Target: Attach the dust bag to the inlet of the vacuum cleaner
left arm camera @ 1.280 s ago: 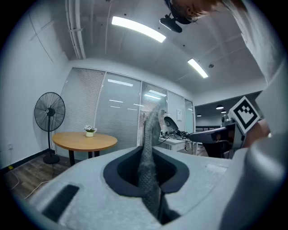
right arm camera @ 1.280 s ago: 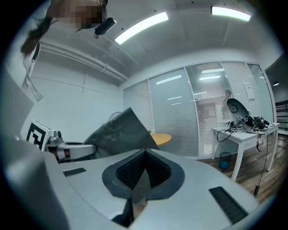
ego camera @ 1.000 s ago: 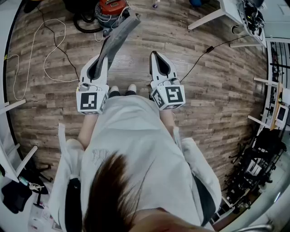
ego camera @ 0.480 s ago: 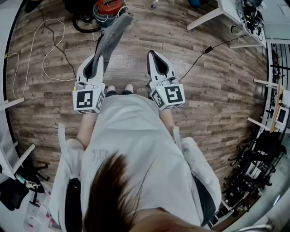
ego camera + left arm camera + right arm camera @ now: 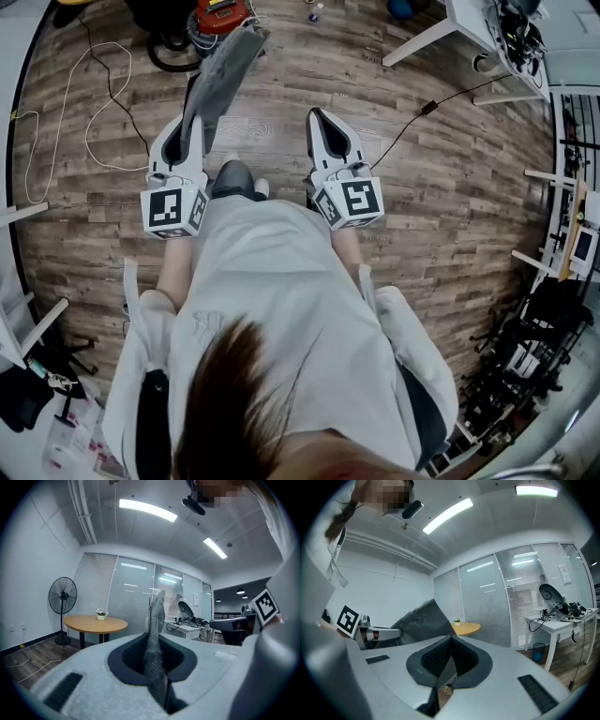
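The left gripper [image 5: 194, 120] has its jaws clamped on 1 end of the grey dust bag [image 5: 225, 66]. The bag sticks out forward past the tips, above the wooden floor [image 5: 450, 187]. The right gripper [image 5: 317, 116] is beside it, with its 2 jaws together and nothing between them. The red vacuum cleaner [image 5: 221, 13] stands on the floor near the far end of the bag.

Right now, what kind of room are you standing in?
Probably an office or lab workroom: glass walls with blinds, a cluttered white desk, and a round wooden table beside a standing fan.
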The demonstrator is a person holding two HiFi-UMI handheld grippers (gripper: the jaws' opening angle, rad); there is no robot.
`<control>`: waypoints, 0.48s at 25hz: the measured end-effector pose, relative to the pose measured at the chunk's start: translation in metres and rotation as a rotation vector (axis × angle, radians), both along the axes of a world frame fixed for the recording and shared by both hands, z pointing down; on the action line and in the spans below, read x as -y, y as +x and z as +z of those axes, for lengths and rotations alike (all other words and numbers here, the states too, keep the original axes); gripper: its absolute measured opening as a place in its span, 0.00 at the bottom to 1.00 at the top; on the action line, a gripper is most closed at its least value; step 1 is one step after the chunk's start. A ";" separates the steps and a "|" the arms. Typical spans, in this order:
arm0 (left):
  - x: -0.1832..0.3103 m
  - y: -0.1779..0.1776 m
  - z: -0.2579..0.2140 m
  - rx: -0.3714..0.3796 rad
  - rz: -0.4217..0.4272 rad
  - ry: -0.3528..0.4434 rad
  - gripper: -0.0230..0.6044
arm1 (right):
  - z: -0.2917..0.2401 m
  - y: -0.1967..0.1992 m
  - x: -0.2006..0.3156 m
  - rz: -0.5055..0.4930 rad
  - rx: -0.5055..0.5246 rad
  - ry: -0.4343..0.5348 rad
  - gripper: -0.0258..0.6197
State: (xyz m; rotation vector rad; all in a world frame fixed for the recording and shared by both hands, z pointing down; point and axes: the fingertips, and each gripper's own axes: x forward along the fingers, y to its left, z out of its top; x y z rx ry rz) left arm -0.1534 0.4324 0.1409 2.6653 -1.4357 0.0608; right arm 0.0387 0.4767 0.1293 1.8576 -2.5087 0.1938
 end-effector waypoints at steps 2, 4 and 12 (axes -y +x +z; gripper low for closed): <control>0.007 0.003 0.002 0.000 0.000 -0.010 0.10 | 0.002 0.002 0.006 -0.006 0.003 -0.006 0.04; 0.015 0.006 0.005 0.003 0.004 -0.018 0.10 | 0.005 0.004 0.014 -0.011 0.012 -0.017 0.04; 0.083 0.011 0.013 0.014 0.023 -0.037 0.10 | 0.012 0.019 0.075 0.016 0.043 -0.045 0.04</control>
